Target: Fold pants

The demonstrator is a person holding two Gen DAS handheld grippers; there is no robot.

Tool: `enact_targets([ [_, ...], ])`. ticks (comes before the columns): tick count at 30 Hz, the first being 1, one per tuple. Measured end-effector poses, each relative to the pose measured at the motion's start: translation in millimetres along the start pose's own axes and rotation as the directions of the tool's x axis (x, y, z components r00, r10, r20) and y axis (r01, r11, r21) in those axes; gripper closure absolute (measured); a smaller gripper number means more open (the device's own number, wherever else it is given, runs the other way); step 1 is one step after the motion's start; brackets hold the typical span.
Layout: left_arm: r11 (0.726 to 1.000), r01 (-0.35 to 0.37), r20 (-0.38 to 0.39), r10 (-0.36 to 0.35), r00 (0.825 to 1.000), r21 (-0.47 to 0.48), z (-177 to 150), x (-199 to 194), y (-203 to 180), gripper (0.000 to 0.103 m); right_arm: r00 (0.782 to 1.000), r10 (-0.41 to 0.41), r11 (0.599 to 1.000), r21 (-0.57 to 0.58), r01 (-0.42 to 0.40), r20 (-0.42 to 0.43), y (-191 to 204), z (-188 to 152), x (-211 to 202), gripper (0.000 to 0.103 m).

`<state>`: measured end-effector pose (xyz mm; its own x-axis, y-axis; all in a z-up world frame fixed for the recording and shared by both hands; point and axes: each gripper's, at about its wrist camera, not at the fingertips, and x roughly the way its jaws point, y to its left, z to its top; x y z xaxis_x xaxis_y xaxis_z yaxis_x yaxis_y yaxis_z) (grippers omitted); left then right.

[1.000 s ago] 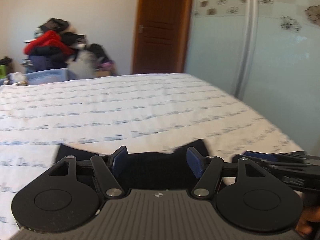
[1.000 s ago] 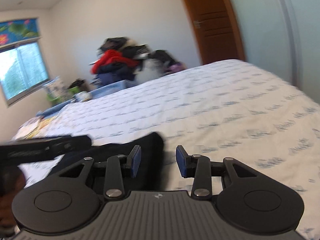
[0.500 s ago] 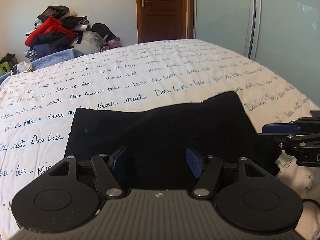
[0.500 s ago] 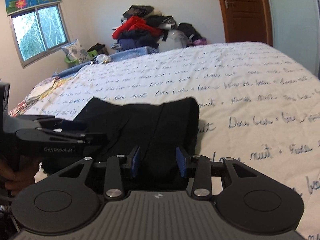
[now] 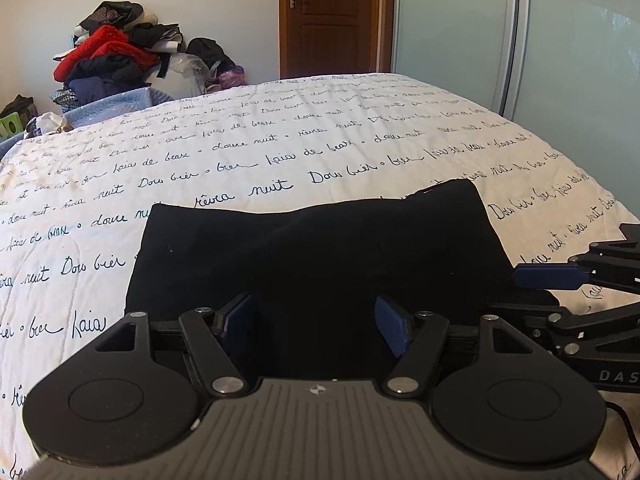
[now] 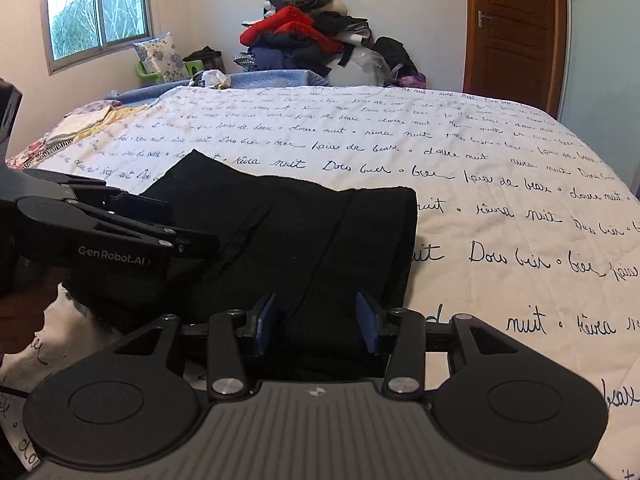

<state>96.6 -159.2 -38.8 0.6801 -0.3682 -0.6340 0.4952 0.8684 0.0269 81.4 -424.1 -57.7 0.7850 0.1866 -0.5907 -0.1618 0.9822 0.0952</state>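
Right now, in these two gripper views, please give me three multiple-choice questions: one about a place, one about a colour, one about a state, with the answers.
1. Where do the pants lie?
A. on the floor
B. on the bed cover
C. on the clothes pile

2. What colour are the pants?
A. red
B. white
C. black

3. How are the left gripper and right gripper set?
A. both open, holding nothing
B. both shut on cloth
C. left shut, right open

Answers:
1 B, the dark cloth rests flat on the white cover with blue script.
2 C, they are black in both views.
3 A, each pair of blue pads stands apart, with nothing pinched between.
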Motion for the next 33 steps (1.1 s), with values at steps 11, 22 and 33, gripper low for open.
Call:
enact_targets([
  [11, 0.999, -0.040, 0.050, 0.038, 0.998, 0.036, 3.1, -6.4, 15.7, 0.026, 0.995, 0.062, 0.980, 0.183, -0.076, 0.079, -34.1, 7.4, -0.3, 0.034],
  [22, 0.966, 0.109, -0.017, -0.116, 0.993, -0.232, 7.2, 3.6, 125.9, 0.017, 0.966, 0.255, 0.876, 0.414, -0.246, 0.034, -90.0, 2.5, 33.1, 0.034],
  [33, 0.765, 0.419, -0.054, -0.506, 0.861, -0.490, -12.7, 42.7, 172.1, 0.017, 0.866, 0.496, 0.731, 0.508, -0.456, 0.065, -105.1, 6.3, 71.4, 0.032],
])
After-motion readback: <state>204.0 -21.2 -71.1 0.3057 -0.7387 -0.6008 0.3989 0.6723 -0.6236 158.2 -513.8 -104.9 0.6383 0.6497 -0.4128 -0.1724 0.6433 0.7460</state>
